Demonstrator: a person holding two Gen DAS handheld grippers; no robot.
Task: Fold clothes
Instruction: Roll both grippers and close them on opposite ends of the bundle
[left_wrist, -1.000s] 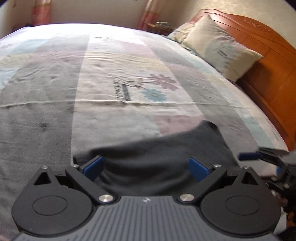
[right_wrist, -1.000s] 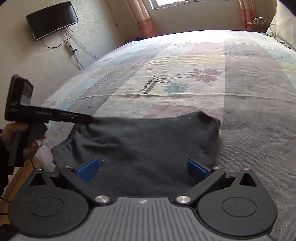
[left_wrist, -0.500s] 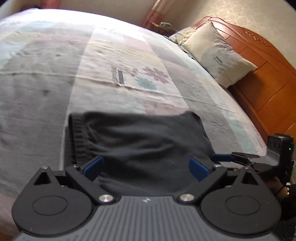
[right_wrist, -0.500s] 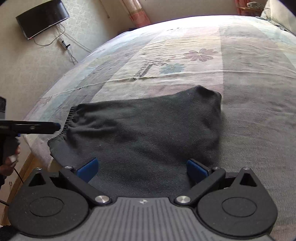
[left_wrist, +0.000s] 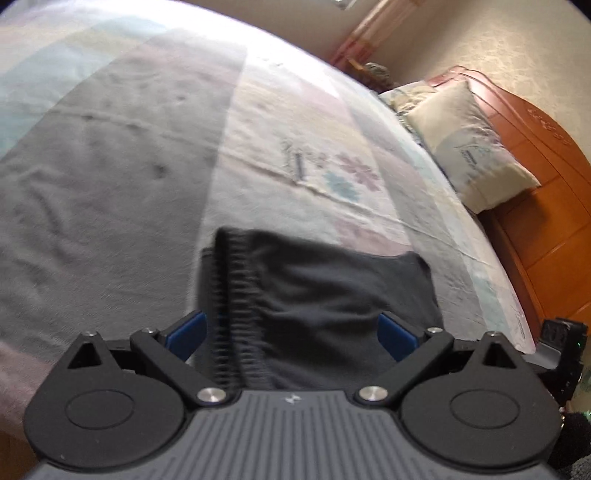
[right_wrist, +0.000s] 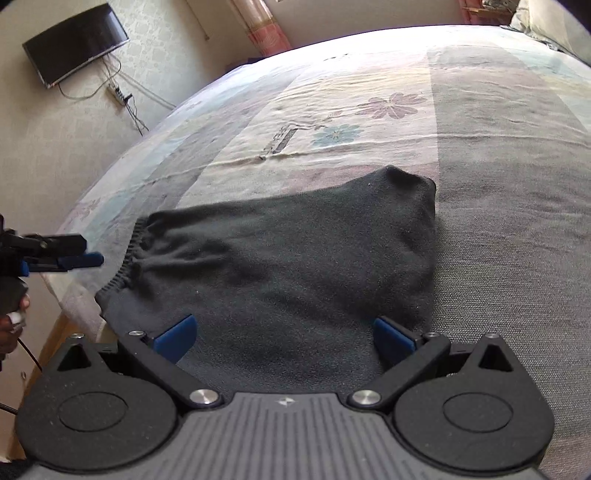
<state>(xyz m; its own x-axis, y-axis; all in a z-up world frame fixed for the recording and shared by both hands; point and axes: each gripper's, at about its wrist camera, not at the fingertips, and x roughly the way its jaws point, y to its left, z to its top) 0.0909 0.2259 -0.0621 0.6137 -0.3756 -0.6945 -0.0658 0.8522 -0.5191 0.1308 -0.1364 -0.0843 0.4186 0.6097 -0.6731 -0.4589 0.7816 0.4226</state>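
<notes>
Nearest in each wrist view is the gripper's own ribbed grey body with two black round hubs. The left gripper (left_wrist: 291, 332) has its blue-tipped jaws spread wide, released, with nothing between the pads; the right gripper (right_wrist: 284, 338) is the same, jaws apart and empty.

Just past both sets of fingers lies the dark grey garment (right_wrist: 288, 254), a soft, slightly fuzzy knit spread flat on the near part of the bed. Its ribbed, gathered waistband (left_wrist: 236, 302) runs along the left edge, and its far right corner (right_wrist: 406, 177) rises to a rounded point. Faint creases cross the cloth near the band.

In the right wrist view the left gripper appears at the left edge, near the waistband but apart from it, held by a hand (right_wrist: 11, 317).

Under the garment the bedspread (right_wrist: 498, 258) is a woven, lightly wrinkled patchwork of grey, cream and pale pink blocks with printed flowers (right_wrist: 391, 105).

Farther off, a cream pillow (left_wrist: 472, 147) leans on a glossy orange-brown wooden headboard (left_wrist: 546, 192); a flat black television (right_wrist: 75, 44) hangs on the patterned wall
</notes>
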